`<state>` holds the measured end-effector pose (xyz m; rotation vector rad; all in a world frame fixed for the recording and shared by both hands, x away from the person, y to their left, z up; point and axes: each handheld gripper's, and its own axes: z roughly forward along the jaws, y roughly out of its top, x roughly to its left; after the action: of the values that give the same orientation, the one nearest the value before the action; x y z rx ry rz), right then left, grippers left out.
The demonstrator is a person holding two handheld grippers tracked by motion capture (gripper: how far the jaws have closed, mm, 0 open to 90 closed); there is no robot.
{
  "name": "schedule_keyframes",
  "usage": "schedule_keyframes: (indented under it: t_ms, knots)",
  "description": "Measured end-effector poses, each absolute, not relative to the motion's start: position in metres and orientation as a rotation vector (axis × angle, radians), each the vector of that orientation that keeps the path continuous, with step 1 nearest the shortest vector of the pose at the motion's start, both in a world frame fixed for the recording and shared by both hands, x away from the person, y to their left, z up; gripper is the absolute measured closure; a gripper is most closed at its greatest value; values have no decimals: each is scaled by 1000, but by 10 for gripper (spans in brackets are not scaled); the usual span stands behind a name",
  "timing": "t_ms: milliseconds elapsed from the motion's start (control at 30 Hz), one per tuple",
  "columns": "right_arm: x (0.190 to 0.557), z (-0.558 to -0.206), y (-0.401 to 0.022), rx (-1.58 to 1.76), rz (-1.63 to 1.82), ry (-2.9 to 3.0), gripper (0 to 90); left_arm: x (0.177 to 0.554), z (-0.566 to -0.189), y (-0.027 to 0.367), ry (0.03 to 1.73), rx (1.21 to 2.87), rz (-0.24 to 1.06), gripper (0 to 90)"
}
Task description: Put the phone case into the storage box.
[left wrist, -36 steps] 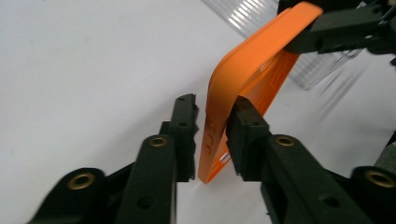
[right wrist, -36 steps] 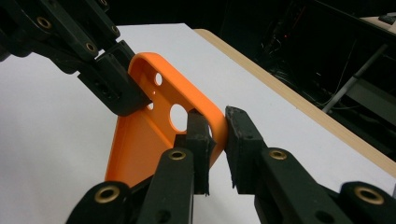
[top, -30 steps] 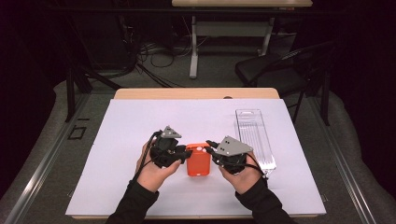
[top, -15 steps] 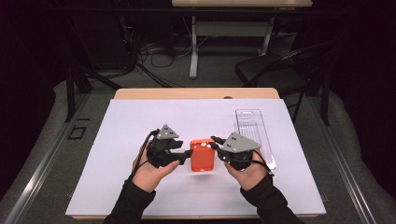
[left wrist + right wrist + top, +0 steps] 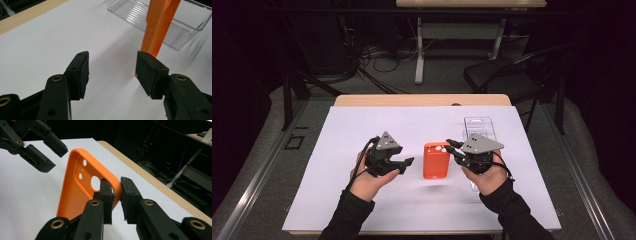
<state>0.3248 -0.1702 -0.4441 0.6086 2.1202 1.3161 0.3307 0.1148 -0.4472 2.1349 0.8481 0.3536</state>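
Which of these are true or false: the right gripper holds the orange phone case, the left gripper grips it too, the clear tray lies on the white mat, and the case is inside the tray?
1. The right gripper holds the orange phone case. True: its jaws pinch the case's edge.
2. The left gripper grips the case too. False: its jaws have just been opening and stand apart with nothing between them.
3. The clear tray lies on the white mat. True.
4. The case is inside the tray. False: it is held up over the mat, beside the tray.
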Motion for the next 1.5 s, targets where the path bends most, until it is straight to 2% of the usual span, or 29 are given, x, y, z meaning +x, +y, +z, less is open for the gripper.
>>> schedule_keyframes:
  t_ms: [133,367,700,1033,1433,1500]
  knots:
    - [331,-441,-175,613,1335,2123,806,333,-450,119,858,2126,343,436]
    - [339,-434,-184,608,1341,2126,806,338,-455,123,867,2131,274,374]
    - [349,-427,-194,632,1370,2125,807,342,-457,126,885,2120,279,349]
    - [362,-421,-208,640,1354,2089,806,346,-459,132,914,2093,264,262]
    - [371,-405,-233,626,1305,2033,805,349,-461,135,964,2076,217,213]
    - [372,-403,-237,631,1305,2023,805,350,-461,136,969,2077,206,179]
